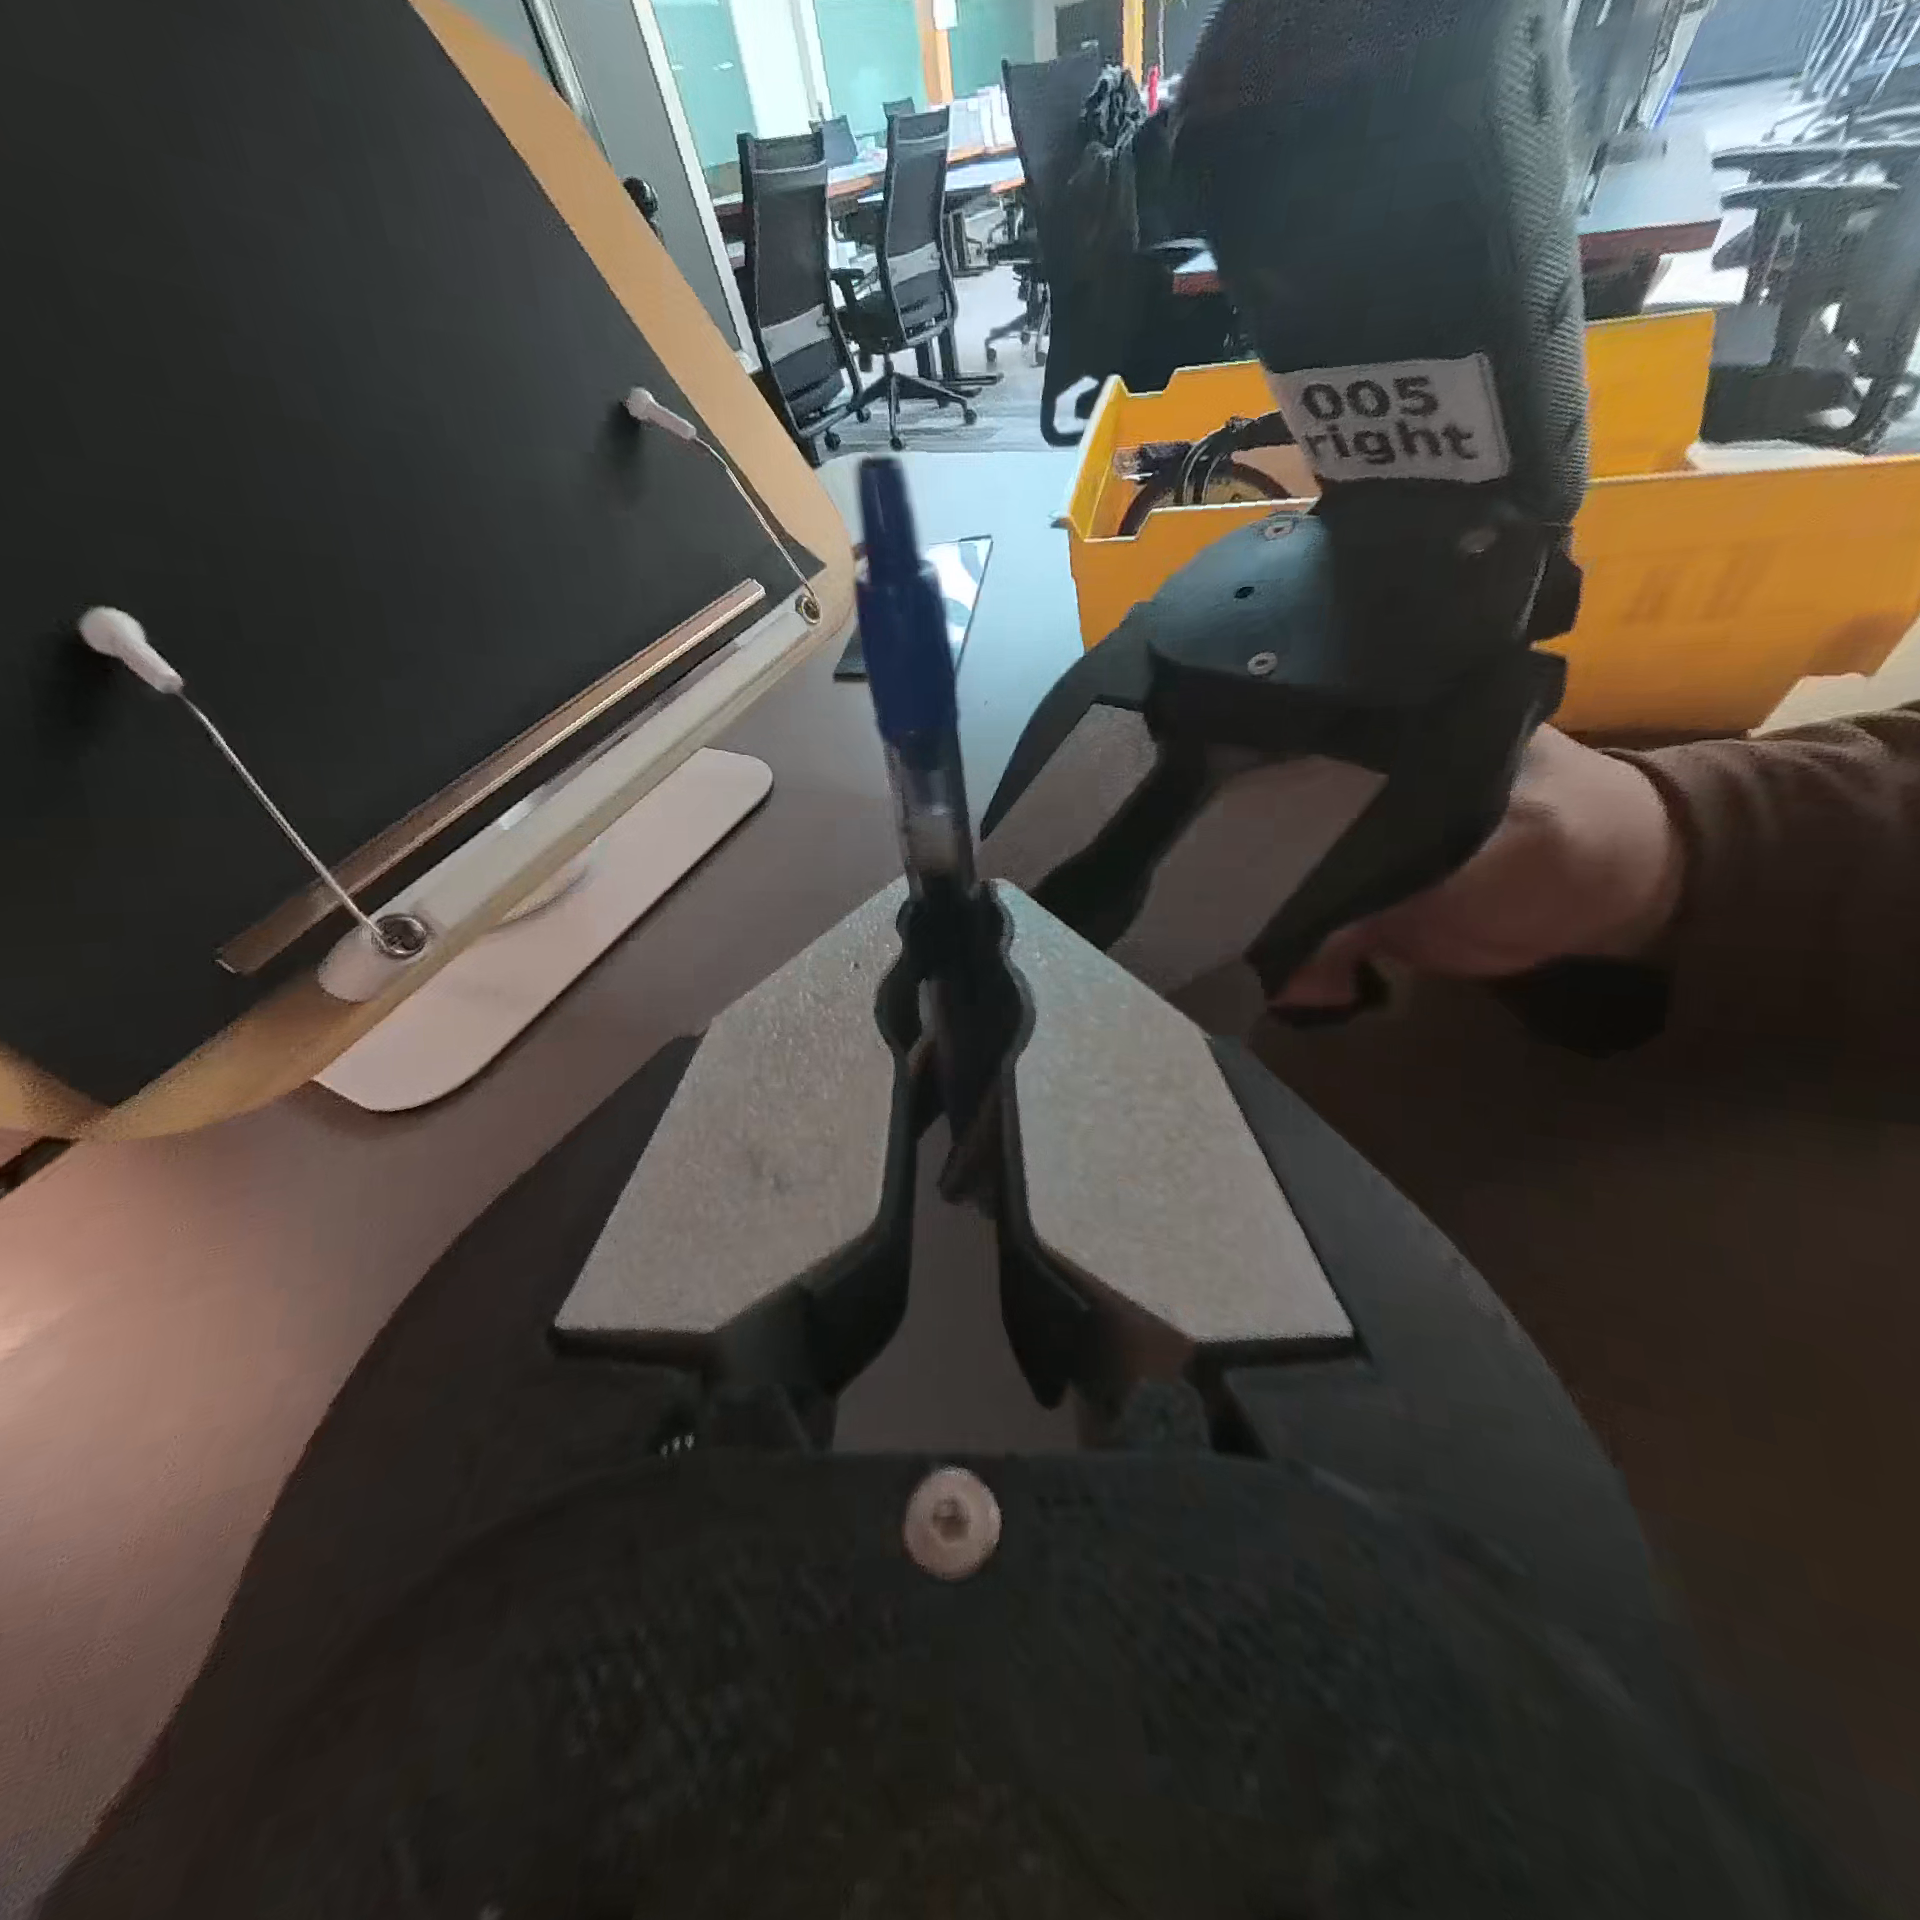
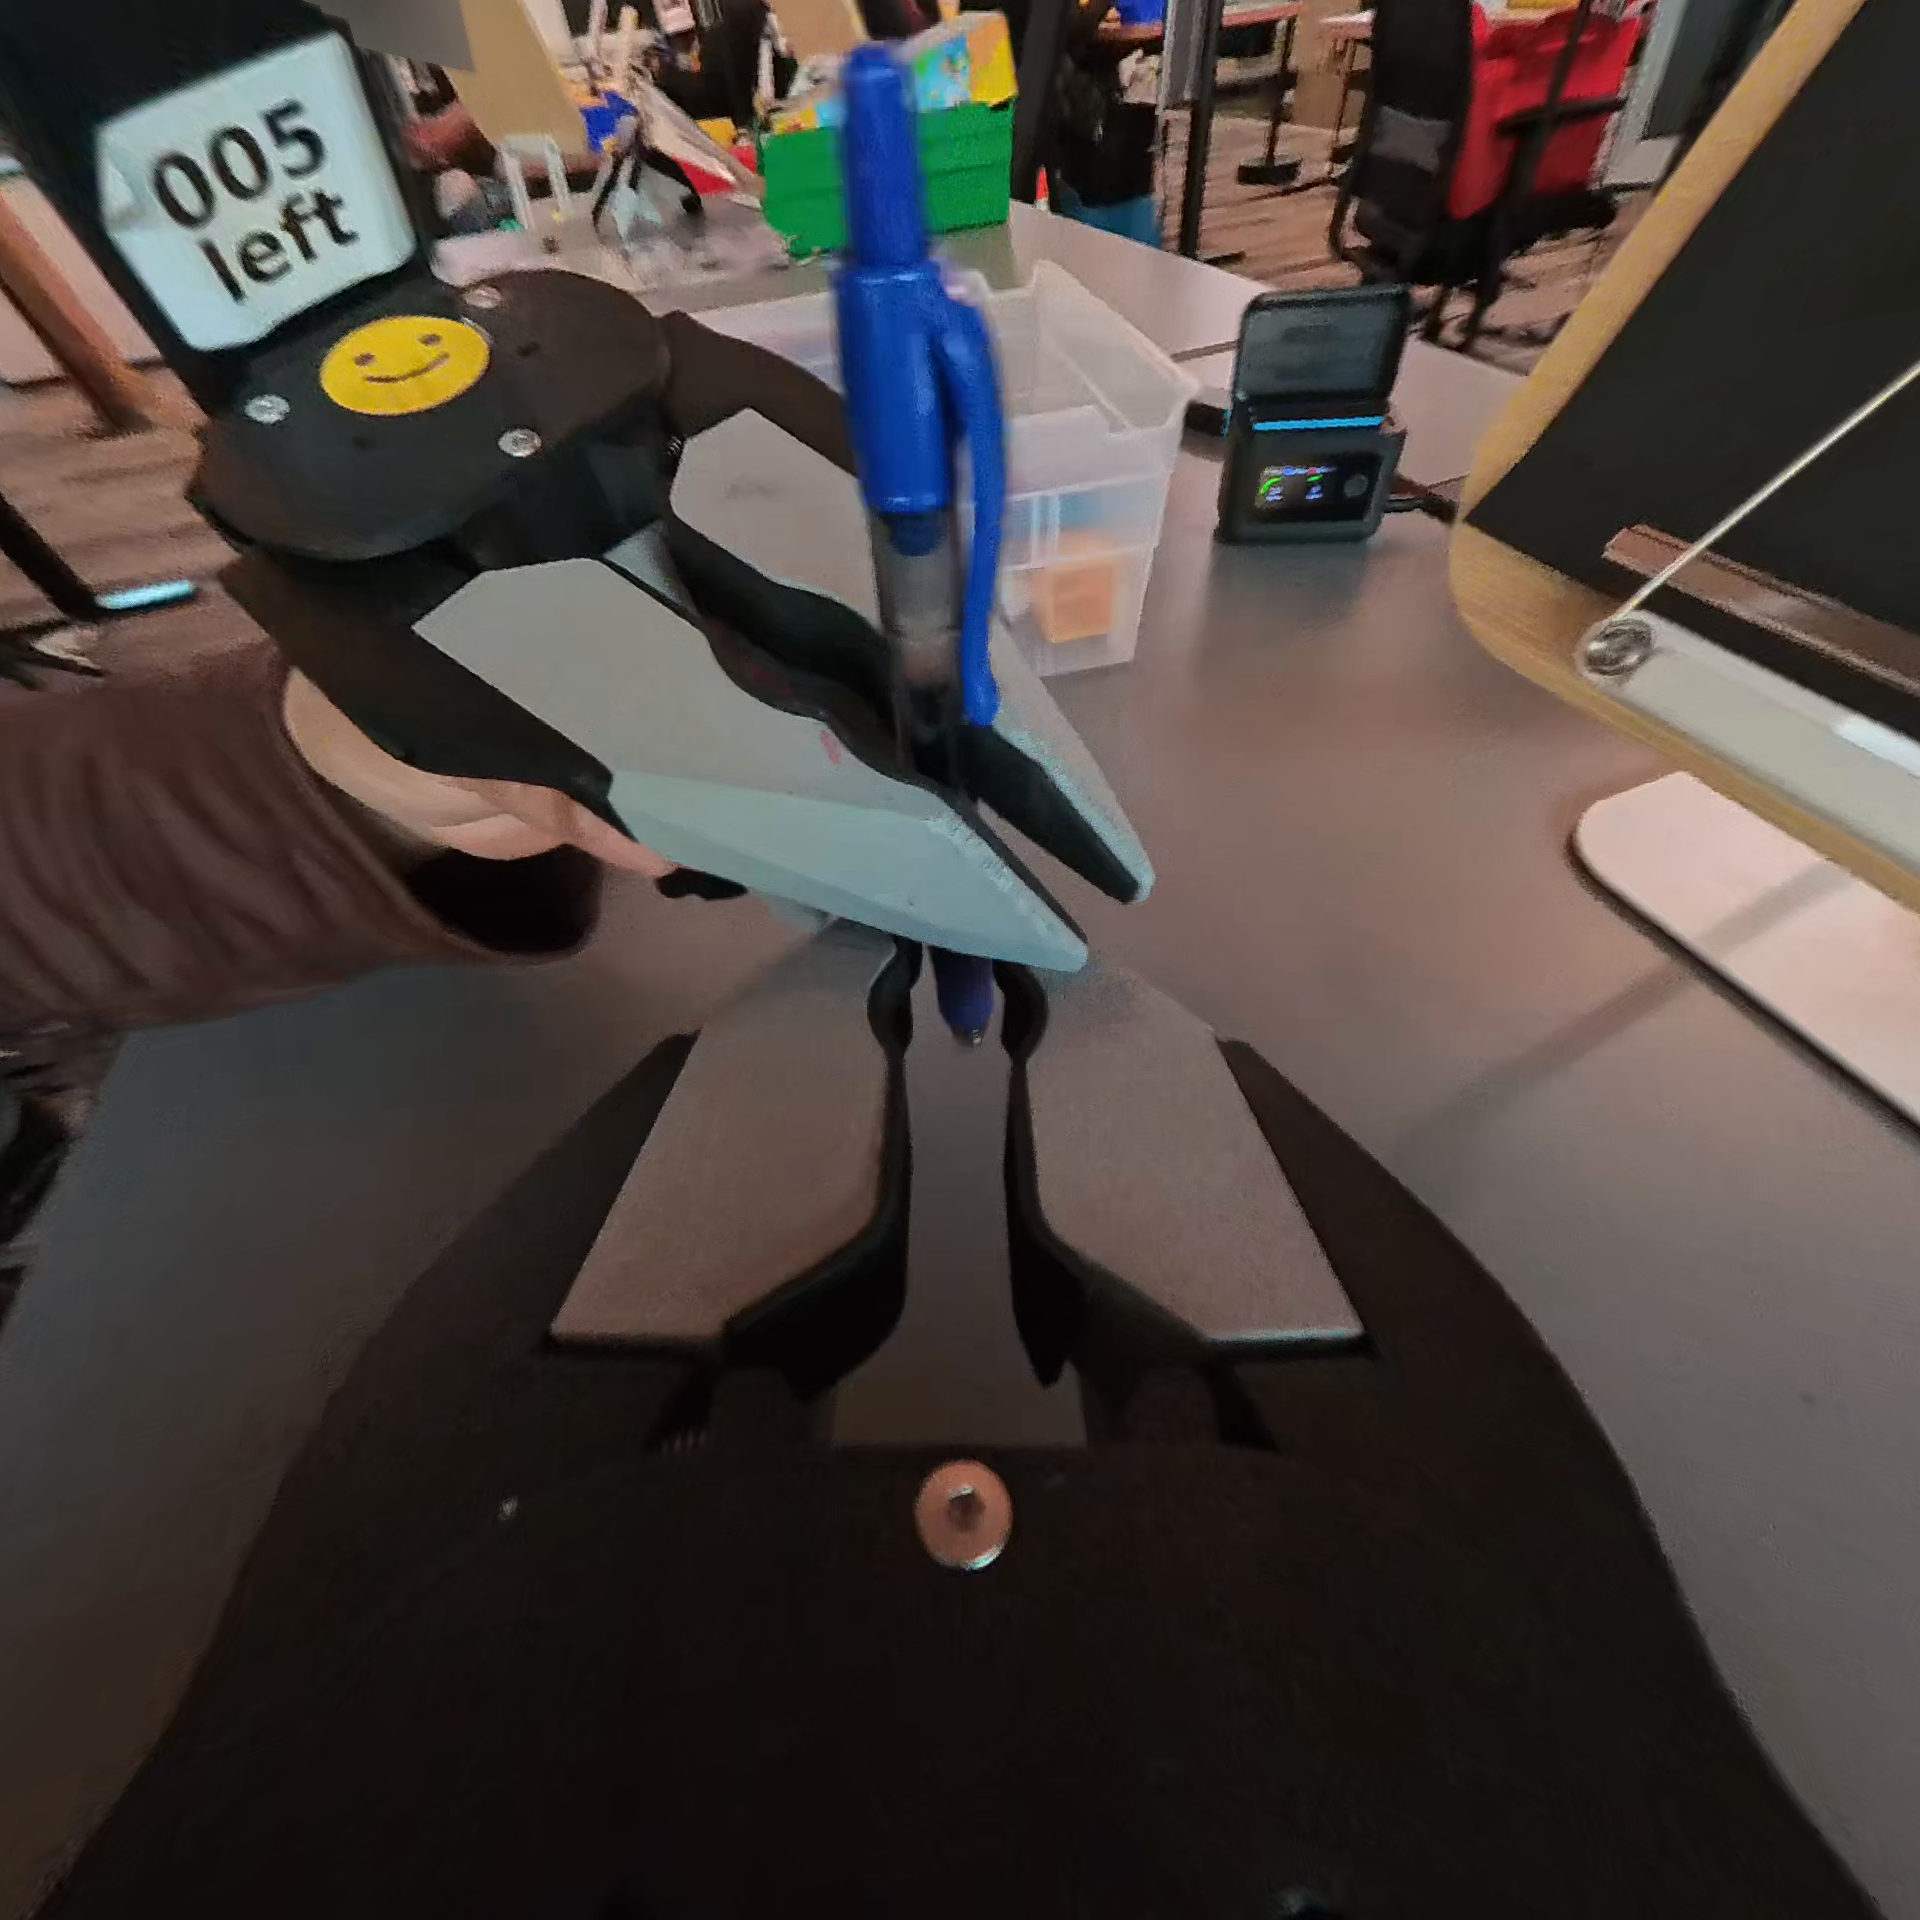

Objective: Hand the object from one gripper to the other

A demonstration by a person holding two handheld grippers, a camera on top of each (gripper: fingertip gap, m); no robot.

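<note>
A blue pen (image 1: 914, 665) stands upright in my left gripper (image 1: 951, 935), which is shut on its lower barrel above the dark table (image 1: 1558, 1299). In the right wrist view the left gripper (image 2: 1110, 923) comes in from the left with the pen (image 2: 904, 416). The pen's tip pokes out below it, between the fingertips of my right gripper (image 2: 961, 1003). The right jaws stand a narrow gap apart, with a sliver of space on each side of the tip. In the left wrist view the right gripper (image 1: 1060, 883) reaches in from the right, its tips hidden behind my left finger.
A black board on a wooden stand with a white base (image 1: 312, 520) stands at the left, and shows in the right wrist view (image 2: 1714, 416). A yellow bin (image 1: 1662, 582) is behind the right gripper. A clear plastic box (image 2: 1091, 436) and a small black device (image 2: 1314, 457) sit farther back. My right fingertips sit around 5 cm from my left ones. About 20 cm separates my left fingertips from the white base (image 1: 312, 520).
</note>
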